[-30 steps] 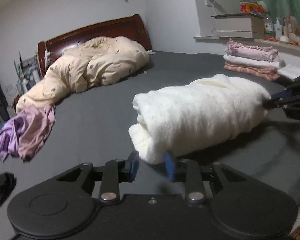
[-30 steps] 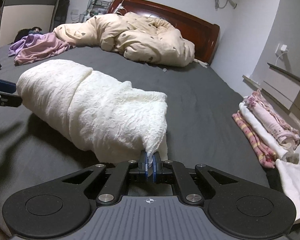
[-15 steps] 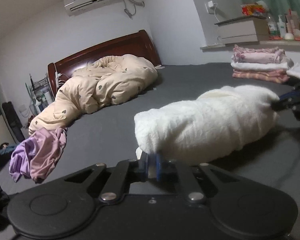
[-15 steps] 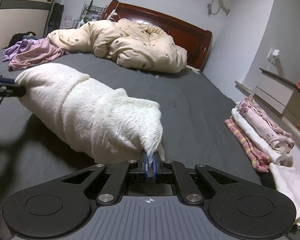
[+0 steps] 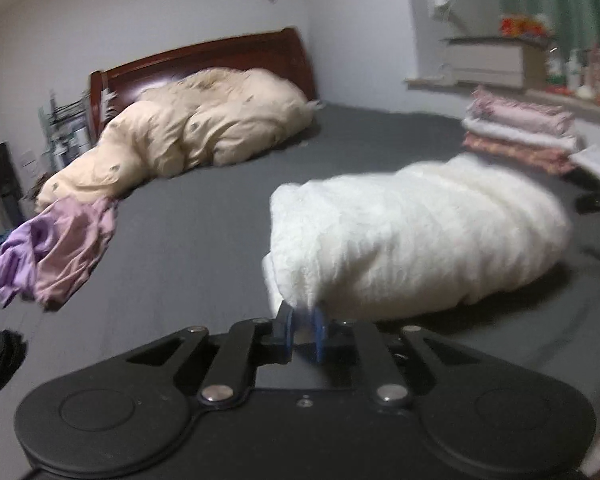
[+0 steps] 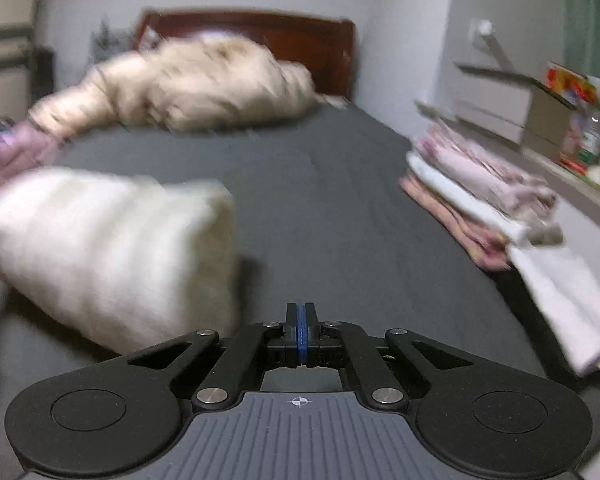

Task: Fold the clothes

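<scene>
A rolled, fluffy white garment (image 5: 416, 240) lies on the dark grey bed sheet (image 5: 172, 292). My left gripper (image 5: 302, 330) is at the roll's near end. Its jaws are opening, and a corner of the white fabric still hangs between the blue pads, which stand apart. In the right wrist view the same white garment (image 6: 112, 248) lies to the left of my right gripper (image 6: 301, 322). That gripper is shut with nothing in it and clear of the cloth. In the left wrist view the right gripper shows only as a dark blur at the roll's far end.
A stack of folded pink and white clothes (image 6: 480, 188) sits at the bed's right edge, also seen as folded clothes (image 5: 516, 136). A beige quilt (image 5: 188, 144) is heaped by the wooden headboard (image 6: 312, 44). Crumpled purple clothes (image 5: 56, 248) lie at the left. A ledge with bottles (image 6: 580, 144) runs along the right wall.
My right gripper let go of the white garment's end, shut, and swung right, away from it. My left gripper closed on the near corner, and its pads have now parted a little.
</scene>
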